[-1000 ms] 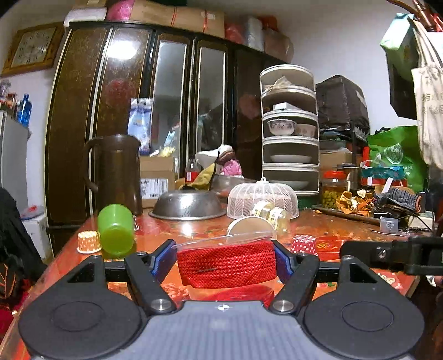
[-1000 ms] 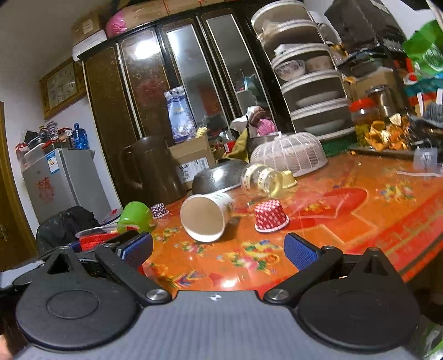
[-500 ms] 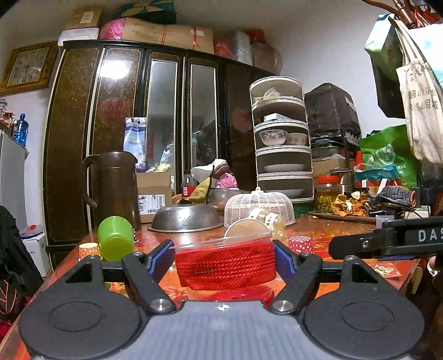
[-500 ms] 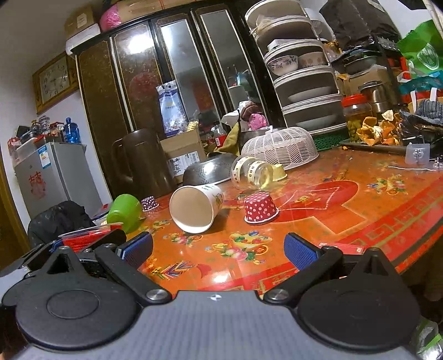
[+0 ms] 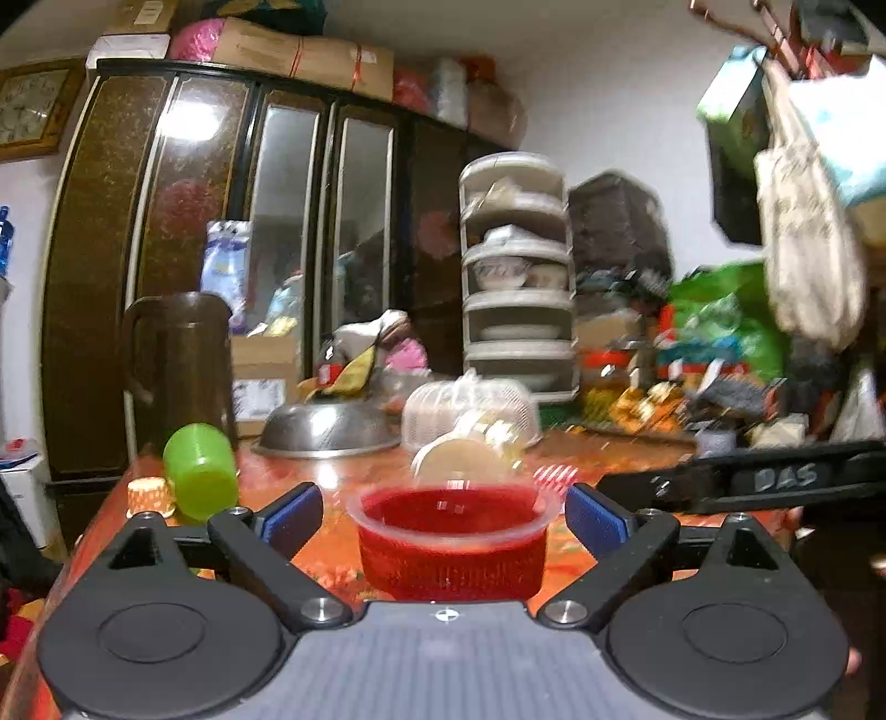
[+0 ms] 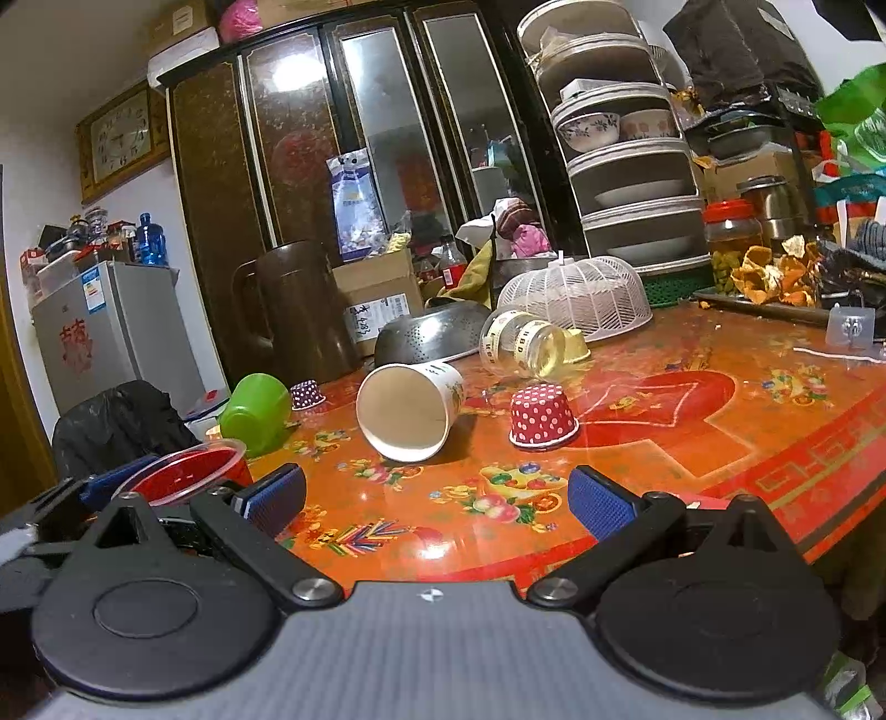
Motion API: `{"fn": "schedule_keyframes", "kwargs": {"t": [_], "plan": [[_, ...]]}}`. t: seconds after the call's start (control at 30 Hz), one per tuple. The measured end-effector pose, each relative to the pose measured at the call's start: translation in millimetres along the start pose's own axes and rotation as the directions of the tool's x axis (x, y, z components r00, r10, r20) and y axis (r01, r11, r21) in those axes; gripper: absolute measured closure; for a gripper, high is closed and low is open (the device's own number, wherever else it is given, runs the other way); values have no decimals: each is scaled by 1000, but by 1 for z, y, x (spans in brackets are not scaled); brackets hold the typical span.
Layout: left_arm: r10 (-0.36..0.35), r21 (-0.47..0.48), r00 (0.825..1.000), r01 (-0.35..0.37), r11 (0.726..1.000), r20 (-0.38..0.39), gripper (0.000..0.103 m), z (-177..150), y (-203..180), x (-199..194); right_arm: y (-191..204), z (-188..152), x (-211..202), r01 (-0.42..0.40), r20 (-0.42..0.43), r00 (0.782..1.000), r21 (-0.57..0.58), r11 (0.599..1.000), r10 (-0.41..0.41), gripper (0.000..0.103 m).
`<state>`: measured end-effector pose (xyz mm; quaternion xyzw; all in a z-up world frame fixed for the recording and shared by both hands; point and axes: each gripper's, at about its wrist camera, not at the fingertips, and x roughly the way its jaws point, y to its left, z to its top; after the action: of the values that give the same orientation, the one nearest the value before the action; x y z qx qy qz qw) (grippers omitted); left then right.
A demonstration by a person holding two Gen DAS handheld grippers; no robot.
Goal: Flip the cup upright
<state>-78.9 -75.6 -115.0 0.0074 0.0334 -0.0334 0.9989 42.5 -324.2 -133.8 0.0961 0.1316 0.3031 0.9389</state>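
On the orange floral tabletop (image 6: pixel 637 443), a white mesh dome food cover (image 6: pixel 576 296) sits at two o'clock from the toppled white paper cup (image 6: pixel 410 410).

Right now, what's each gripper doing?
Left gripper: open, fingers apart from the upright red cup between them.
Right gripper: open, empty.

I'm working in a lived-in home dining room. A dark glass-fronted cabinet (image 6: pixel 354 183) is filling the back wall, cardboard boxes (image 5: pixel 302 52) piled on top, a wall clock (image 6: pixel 122 141) hanging beside it. A small fridge (image 6: pixel 111 332) is standing in the corner. A tiered rack of bowls and plates (image 6: pixel 626 166) is rising behind my floral red table (image 6: pixel 692 421), crowded with a colander (image 6: pixel 429 338) and mesh food cover (image 6: pixel 576 296).
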Motion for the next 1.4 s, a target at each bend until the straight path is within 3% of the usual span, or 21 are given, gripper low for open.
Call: {"fn": "schedule_keyframes", "kwargs": {"t": [0.07,0.13,0.23,0.3,0.37,0.47,0.57,0.67,0.87,0.97,1.4], "plan": [[-34,-39,999,35,999,31,2,13,11,-20,5,4,-7,2,10,1000,-16,1000,-2,1],[-43,-65,999,43,997,0,0,35,21,-36,13,13,-17,-4,21,1000,-46,999,5,1],[-6,-104,988,-11,995,-155,0,72,36,-43,37,34,-36,-43,-42,998,-111,993,39,1],[-5,-144,961,-36,989,-276,0,92,48,-43,57,47,-52,-53,-39,998,-163,985,47,1],[-15,-172,940,-47,984,-342,0,102,57,-46,74,59,-69,-29,-24,999,-204,979,24,1],[-23,-157,935,-35,987,-354,0,108,59,-60,83,69,-82,-52,-92,995,-166,985,37,1],[-35,-118,915,-14,993,-402,0,109,49,-64,88,68,-85,-52,-167,986,-164,985,24,1],[-41,-122,910,-11,993,-414,0,109,44,-64,90,65,-85,-17,-181,983,-212,977,-22,1],[-25,-112,893,-29,993,-450,0,104,38,-49,74,57,-59,-25,-245,969,-155,988,-14,1],[-33,-127,882,-31,991,-469,0,101,39,-44,74,53,-57,-32,-257,966,-145,989,-7,1],[-29,-132,869,-42,990,-494,0,95,37,-43,77,49,-61,-36,-257,966,-149,988,-3,1]]}}
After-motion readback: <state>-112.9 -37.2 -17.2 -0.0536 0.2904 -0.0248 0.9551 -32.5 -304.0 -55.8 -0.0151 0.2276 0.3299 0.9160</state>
